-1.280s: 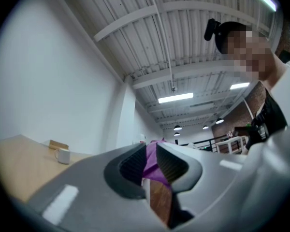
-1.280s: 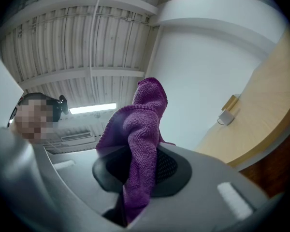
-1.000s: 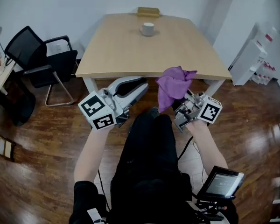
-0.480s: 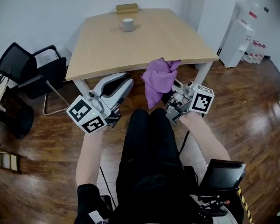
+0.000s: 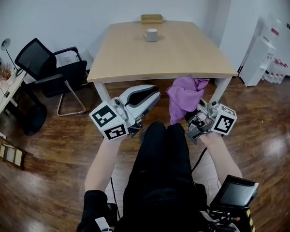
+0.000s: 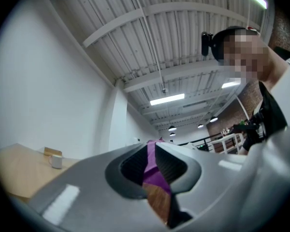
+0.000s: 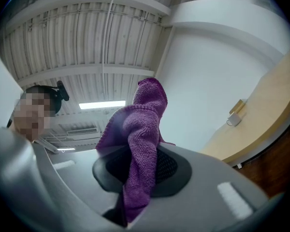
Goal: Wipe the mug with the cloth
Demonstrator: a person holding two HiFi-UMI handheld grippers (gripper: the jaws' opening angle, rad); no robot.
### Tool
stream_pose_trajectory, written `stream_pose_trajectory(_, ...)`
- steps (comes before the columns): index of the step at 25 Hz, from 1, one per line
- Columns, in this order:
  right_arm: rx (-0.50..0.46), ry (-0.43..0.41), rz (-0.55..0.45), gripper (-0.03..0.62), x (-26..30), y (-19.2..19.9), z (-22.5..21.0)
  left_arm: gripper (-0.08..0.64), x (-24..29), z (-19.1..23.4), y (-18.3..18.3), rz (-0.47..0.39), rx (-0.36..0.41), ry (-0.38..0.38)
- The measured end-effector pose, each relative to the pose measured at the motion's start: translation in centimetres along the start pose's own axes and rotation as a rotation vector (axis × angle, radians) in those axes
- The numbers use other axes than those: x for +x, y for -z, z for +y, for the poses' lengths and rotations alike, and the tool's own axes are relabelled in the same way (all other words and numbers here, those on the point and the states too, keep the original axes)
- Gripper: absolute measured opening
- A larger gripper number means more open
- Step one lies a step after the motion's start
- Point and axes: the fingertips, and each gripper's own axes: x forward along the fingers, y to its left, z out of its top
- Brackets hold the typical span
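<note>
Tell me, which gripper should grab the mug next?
Left, probably. The left gripper is empty, its jaws just narrowed but apart, while the right gripper is shut on the purple cloth. The mug stands at the far end of the table, away from both.

Head view looks steeply down; both gripper views close, tilted ceilingward; all share table (image 5: pixel 174 52), mug (image 5: pixel 151 35)
</note>
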Motion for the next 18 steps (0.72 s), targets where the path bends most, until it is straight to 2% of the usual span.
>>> stream_pose_trajectory(18, -0.06, -0.002, 0.0, 0.064, -0.18, -0.48, 0.98, 0.054, -0.15, -0.22, -0.12, 0.023, 0.005, -0.001)
